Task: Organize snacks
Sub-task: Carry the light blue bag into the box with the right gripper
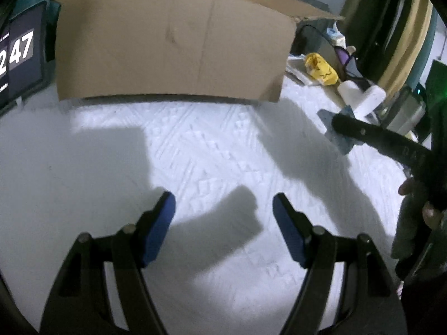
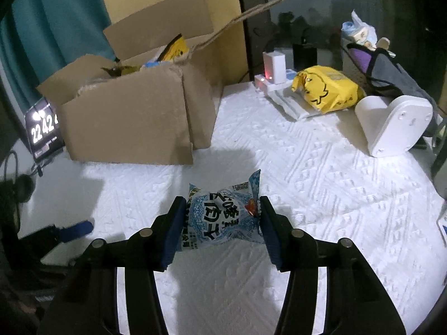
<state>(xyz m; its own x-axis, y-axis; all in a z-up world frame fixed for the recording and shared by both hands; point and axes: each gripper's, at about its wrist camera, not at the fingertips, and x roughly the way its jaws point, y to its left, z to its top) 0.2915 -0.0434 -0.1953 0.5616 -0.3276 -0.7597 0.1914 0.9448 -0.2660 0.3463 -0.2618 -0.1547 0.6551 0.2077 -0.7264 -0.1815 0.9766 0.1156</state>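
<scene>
My right gripper [image 2: 222,209] is shut on a blue-and-white snack packet [image 2: 220,217], with both blue pads pressing its sides over the white textured cloth [image 2: 307,195]. The left wrist view shows the same packet [image 1: 339,132] at the right, in the dark fingers of that gripper. My left gripper [image 1: 223,203] is open with nothing between its pads, low over the cloth [image 1: 212,150] in front of the cardboard box [image 1: 173,44]. The open box [image 2: 125,117] stands at the back left and holds several snack bags, one of them yellow [image 2: 176,48].
A yellow bag [image 2: 327,89] lies at the back right on white packs, beside a white plastic object [image 2: 391,122]. A tablet showing a clock [image 2: 44,128] leans left of the box. A power strip and charger [image 2: 273,67] sit behind. A hand [image 1: 419,201] holds the right tool.
</scene>
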